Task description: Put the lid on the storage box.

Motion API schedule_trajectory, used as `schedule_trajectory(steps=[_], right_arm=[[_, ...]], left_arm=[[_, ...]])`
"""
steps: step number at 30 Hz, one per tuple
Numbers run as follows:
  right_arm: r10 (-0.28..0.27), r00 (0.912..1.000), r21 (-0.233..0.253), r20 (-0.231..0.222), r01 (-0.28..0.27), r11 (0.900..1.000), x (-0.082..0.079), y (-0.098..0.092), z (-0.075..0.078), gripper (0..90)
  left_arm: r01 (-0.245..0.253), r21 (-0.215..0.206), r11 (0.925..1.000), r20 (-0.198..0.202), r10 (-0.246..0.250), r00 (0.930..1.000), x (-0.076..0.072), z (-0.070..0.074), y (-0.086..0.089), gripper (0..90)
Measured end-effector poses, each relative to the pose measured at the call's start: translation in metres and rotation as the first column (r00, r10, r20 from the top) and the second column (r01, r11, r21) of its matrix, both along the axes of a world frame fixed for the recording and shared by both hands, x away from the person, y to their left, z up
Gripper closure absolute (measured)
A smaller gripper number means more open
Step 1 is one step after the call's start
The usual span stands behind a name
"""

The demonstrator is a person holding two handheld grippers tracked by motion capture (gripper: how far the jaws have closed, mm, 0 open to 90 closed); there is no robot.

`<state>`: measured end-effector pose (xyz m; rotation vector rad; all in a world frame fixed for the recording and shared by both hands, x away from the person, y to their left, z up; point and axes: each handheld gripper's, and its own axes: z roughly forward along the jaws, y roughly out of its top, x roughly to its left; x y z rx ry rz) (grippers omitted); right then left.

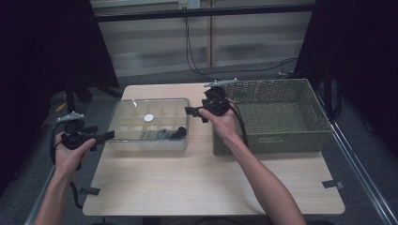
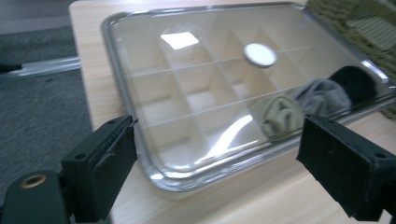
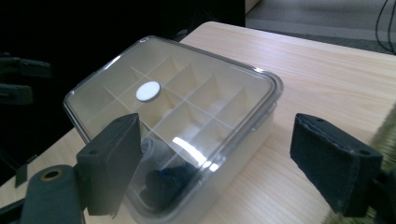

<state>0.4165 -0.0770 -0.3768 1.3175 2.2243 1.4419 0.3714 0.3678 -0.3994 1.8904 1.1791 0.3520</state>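
Clear box [image 1: 149, 124], lid on, between both spread grippers.

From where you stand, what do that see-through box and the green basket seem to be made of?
The box looks like clear glossy plastic: its lid mirrors the lights and shows the dividers inside. The basket seems to be woven fibre, perhaps wicker or paper cord, matte olive, with a visible weave.

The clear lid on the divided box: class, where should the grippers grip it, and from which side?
Probably the lid by its short end rims, one gripper per end: left gripper from the left, right gripper from the right. It lies flat, its rim overhangs the box, and both open jaws already face those ends.
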Motion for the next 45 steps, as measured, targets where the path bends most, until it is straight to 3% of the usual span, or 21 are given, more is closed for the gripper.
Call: schedule_trajectory(steps=[6,10,21,34,36,43,45], right_arm=[[-0.002,0.9999,-0.013,0.016,0.002,1.000,-0.011,-0.016,0.001,15.9],[-0.015,0.9994,-0.016,0.030,0.015,1.000,-0.019,-0.028,0.004,16.2],[-0.050,0.9971,-0.014,0.057,0.051,0.999,-0.050,-0.064,0.002,16.5],[-0.094,0.9920,-0.015,0.085,0.095,0.995,-0.089,-0.102,-0.001,17.1],[-0.103,0.9917,-0.018,0.078,0.104,0.994,-0.095,-0.107,-0.004,17.1],[-0.128,0.9879,-0.012,0.087,0.129,0.992,-0.116,-0.123,-0.008,16.7],[-0.128,0.9878,-0.015,0.088,0.130,0.991,-0.122,-0.127,-0.011,16.5]], left_arm=[[0.019,-0.006,0.9998,0.012,-0.019,0.9997,-0.007,0.000,-0.014,10.4],[0.046,0.001,0.9989,0.049,-0.046,0.9977,-0.018,-0.001,-0.027,10.7],[0.095,0.034,0.9949,0.037,-0.096,0.9947,-0.038,-0.010,-0.050,10.2],[0.129,0.075,0.9889,0.056,-0.133,0.9896,-0.067,-0.008,-0.068,10.1],[0.133,0.061,0.9892,0.047,-0.136,0.9896,-0.070,-0.010,-0.071,10.0],[0.155,0.088,0.9839,0.047,-0.160,0.9860,-0.079,-0.016,-0.087,9.0],[0.168,0.075,0.9829,0.046,-0.172,0.9840,-0.081,-0.020,-0.090,8.8]])
